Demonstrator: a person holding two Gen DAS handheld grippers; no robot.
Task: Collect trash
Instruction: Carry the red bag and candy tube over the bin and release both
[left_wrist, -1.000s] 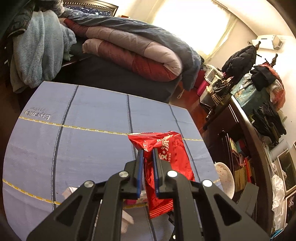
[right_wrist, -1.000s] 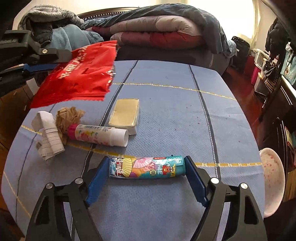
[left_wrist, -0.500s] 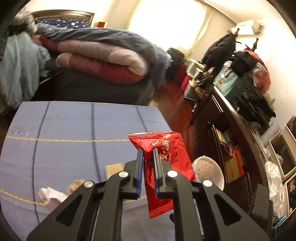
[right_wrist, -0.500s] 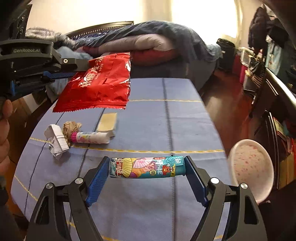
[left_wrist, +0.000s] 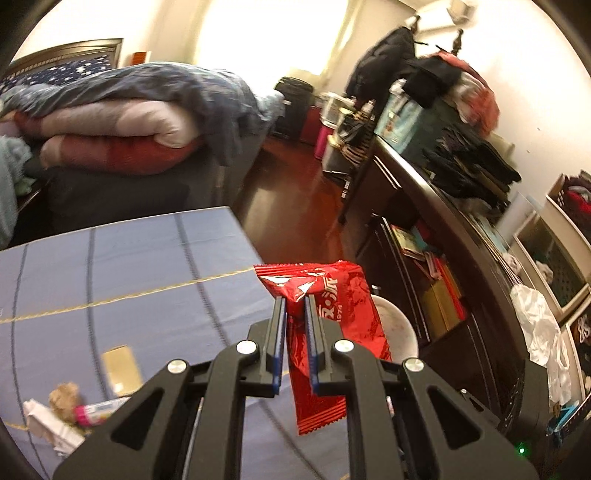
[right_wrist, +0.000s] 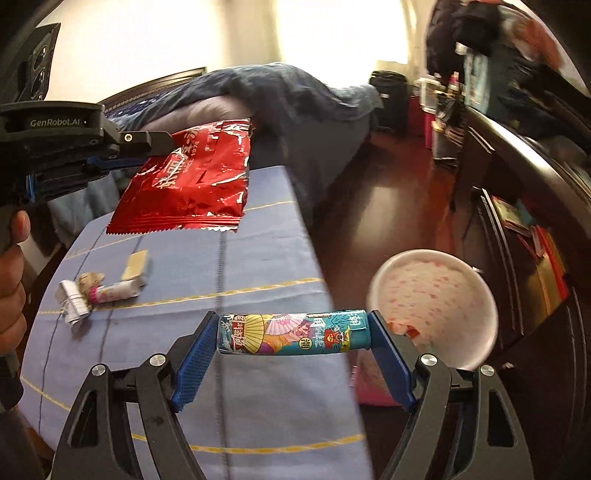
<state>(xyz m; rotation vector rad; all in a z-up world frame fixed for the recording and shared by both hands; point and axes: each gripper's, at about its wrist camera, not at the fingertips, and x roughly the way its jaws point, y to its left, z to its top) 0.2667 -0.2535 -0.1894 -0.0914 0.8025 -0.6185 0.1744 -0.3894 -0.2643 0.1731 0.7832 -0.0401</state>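
My left gripper (left_wrist: 295, 314) is shut on a red snack wrapper (left_wrist: 332, 325) and holds it in the air past the table's right edge, above a white speckled bin (left_wrist: 397, 328). The wrapper also shows in the right wrist view (right_wrist: 192, 181), hanging from the left gripper (right_wrist: 155, 142). My right gripper (right_wrist: 293, 334) is shut endwise on a teal printed tube wrapper (right_wrist: 291, 334), held over the table edge beside the white bin (right_wrist: 432, 299). A crumpled receipt (right_wrist: 72, 304), a brown paper wad (right_wrist: 88, 281), a pink-capped tube (right_wrist: 114, 291) and a tan box (right_wrist: 135, 264) lie on the blue table (right_wrist: 258, 258).
A bed with piled quilts (left_wrist: 122, 122) stands behind the table. A dark shelf unit (left_wrist: 461, 236) heaped with clothes and books runs along the right. Red wood floor (left_wrist: 291, 199) lies between table and shelf. The person's hand (right_wrist: 11, 280) shows at the left.
Both grippers have swung right with their wrappers, from over the table to its right edge. The white bin has come closer and larger in both views.
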